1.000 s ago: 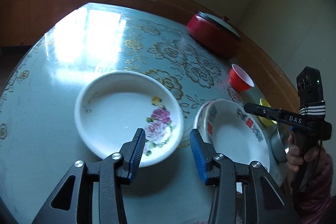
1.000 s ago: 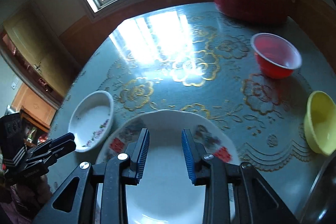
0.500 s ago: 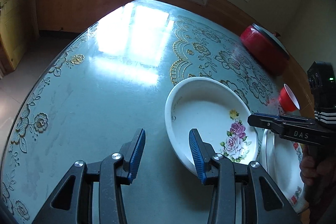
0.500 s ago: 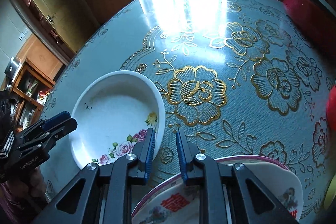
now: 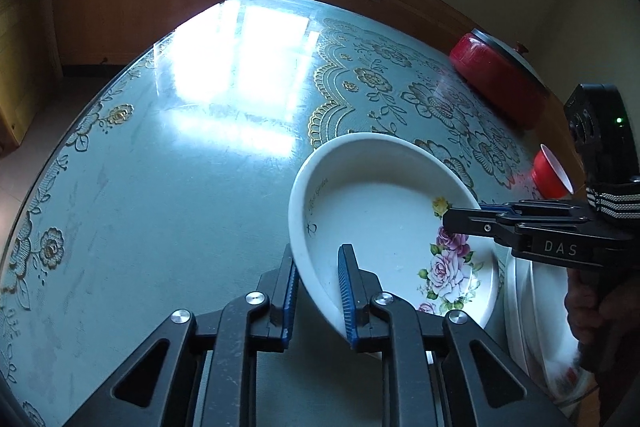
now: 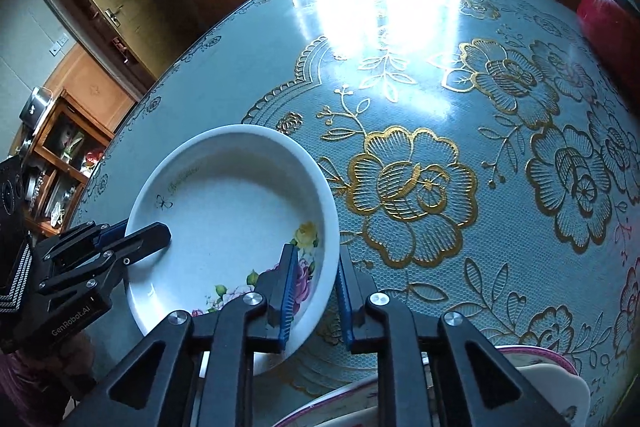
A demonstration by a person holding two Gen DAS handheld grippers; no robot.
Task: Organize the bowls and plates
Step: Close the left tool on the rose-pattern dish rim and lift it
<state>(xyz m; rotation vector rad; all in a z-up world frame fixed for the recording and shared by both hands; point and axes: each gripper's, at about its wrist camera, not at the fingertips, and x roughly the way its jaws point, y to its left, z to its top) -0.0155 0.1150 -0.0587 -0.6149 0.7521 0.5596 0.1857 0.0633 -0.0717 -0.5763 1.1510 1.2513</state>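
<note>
A white deep plate with pink roses [image 5: 372, 219] [image 6: 224, 211] sits on the blue-green flowered table [image 5: 180, 187]. My left gripper [image 5: 318, 287] straddles its left rim, one blue pad outside and one inside, and its jaws are closing onto that rim. From the opposite side my right gripper [image 6: 312, 287] grips the right rim beside the roses, pads pressed on both faces. Each gripper also shows in the other's view: the left gripper [image 6: 136, 235] and the right gripper [image 5: 460, 219]. A second plate with red characters [image 5: 536, 327] [image 6: 540, 379] lies just right of the rose plate.
A red pot with a lid [image 5: 496, 83] stands at the table's far right edge, and a red bowl [image 5: 552, 175] sits nearer. A person's hand [image 5: 588, 307] holds the right gripper's handle. A wooden cabinet [image 6: 60, 163] stands beyond the table's left side.
My left gripper closed onto the rose plate's left rim. My right gripper swung left from over the red-character plate and narrowed onto the rose plate's right rim.
</note>
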